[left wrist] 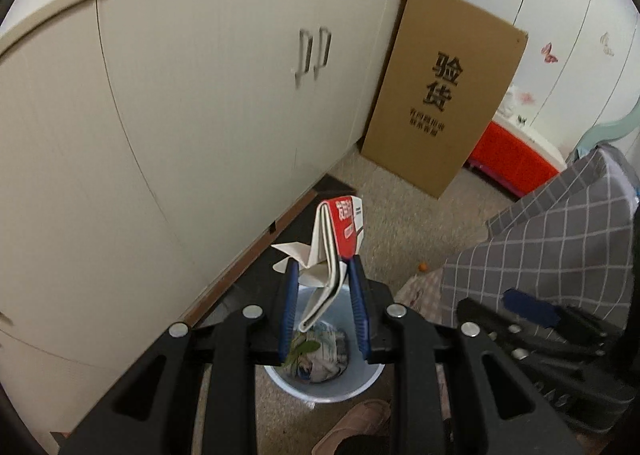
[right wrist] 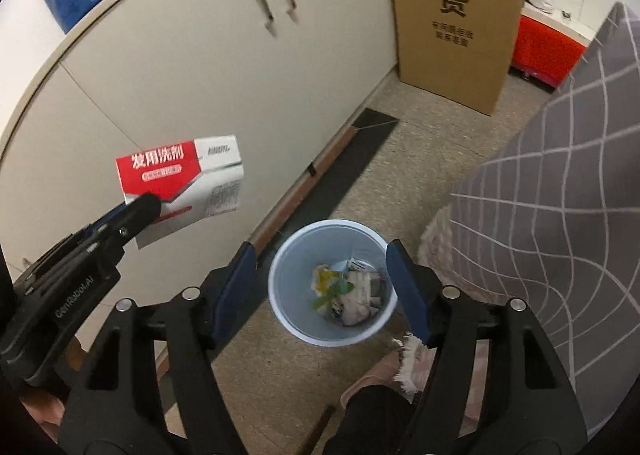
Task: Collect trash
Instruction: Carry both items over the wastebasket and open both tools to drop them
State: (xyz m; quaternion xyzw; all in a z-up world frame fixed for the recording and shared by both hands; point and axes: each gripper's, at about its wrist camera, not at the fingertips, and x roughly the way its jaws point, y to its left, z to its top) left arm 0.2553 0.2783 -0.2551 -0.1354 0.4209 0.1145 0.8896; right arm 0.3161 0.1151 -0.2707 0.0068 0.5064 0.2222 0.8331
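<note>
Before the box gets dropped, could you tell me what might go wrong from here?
1. The left gripper pinches the flattened red-and-white box only at its lower part; its loose flap could catch on a finger on release.
2. In the right wrist view the box hangs left of the bin, nearer the cabinet, so it may miss and land on the floor.
3. The open right gripper hovers above the bin and could block the drop.

Open bin (right wrist: 280, 287) mouth unobstructed from above, cabinet (right wrist: 224, 67) left, bed (right wrist: 560, 195) right
</note>
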